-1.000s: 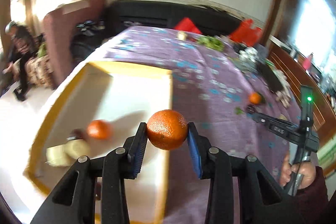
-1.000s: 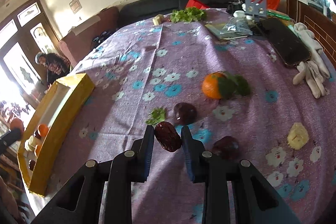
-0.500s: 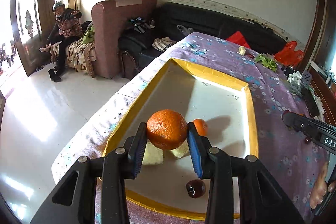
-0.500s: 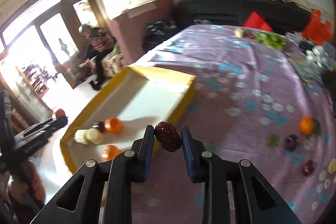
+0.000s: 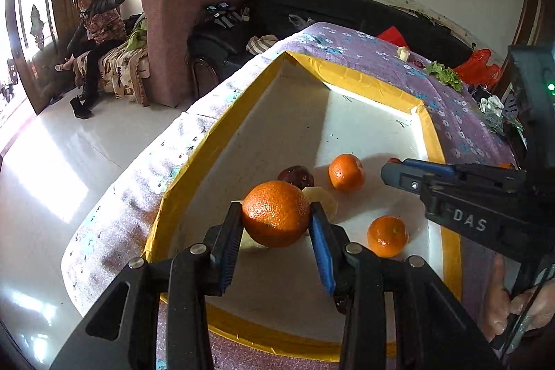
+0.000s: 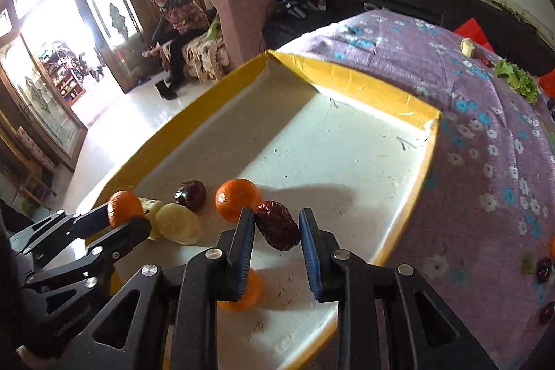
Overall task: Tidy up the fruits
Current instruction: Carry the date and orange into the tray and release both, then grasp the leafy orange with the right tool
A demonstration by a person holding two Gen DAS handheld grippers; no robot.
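Left gripper [image 5: 275, 214] pinches an orange [image 5: 275, 214] above the near end of the yellow-rimmed tray [image 5: 350, 77], where two small oranges [image 5: 346, 171], a dark date and pale fruit pieces lie; right gripper [image 6: 275, 226] clamps a wrinkled red date [image 6: 276, 225] over the same tray

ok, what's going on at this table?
A person is sorting fruit into a yellow-rimmed white tray. The left gripper holds a round orange over it; the right gripper holds a wrinkled dark red date. Two small oranges, a dark date and pale slices already lie inside.
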